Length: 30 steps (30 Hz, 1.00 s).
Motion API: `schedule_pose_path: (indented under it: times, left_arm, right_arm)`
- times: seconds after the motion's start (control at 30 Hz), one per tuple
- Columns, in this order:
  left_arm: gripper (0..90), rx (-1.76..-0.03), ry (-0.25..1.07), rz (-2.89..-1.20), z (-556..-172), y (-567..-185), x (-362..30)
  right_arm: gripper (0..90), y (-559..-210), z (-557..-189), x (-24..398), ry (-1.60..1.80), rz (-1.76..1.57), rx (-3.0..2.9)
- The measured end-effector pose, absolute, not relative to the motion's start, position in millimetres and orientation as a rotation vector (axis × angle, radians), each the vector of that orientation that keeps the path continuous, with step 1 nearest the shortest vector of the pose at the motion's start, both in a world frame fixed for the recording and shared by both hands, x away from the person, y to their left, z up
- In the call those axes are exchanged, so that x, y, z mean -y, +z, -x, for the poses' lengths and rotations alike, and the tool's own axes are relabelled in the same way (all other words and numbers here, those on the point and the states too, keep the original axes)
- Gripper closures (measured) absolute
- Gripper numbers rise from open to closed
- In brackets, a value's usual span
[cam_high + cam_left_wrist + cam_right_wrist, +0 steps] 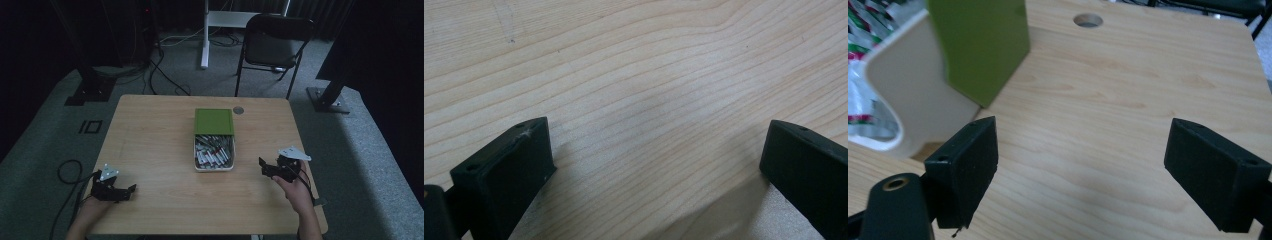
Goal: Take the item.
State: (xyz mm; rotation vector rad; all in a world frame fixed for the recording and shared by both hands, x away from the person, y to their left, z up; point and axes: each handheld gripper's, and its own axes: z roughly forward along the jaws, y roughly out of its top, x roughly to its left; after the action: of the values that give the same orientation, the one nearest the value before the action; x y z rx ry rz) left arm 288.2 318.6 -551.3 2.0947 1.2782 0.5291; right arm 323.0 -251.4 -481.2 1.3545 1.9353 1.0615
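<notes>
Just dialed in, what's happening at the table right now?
A person holds a hand-held gripper in each hand, low over the wooden table. The left hand-held gripper sits near the front left corner, jaws apart over bare wood. The right hand-held gripper is to the right of the white box, jaws apart, holding nothing. The box's green lid is slid back, exposing a pile of small packets. Nothing is gripped yet.

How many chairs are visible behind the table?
1. A black folding chair stands on the floor beyond the table's far edge, toward the right. The dark background may hide others.
</notes>
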Motion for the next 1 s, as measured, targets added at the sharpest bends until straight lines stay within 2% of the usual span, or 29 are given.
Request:
schedule_pose_path:
  times: [1.0]
  left_arm:
    - [1.4, -1.28, 0.527, -2.093, -288, -551, -319]
  right_arm:
    - [15.9, -455, -330, 186, 1.188, -1.19, -2.014]
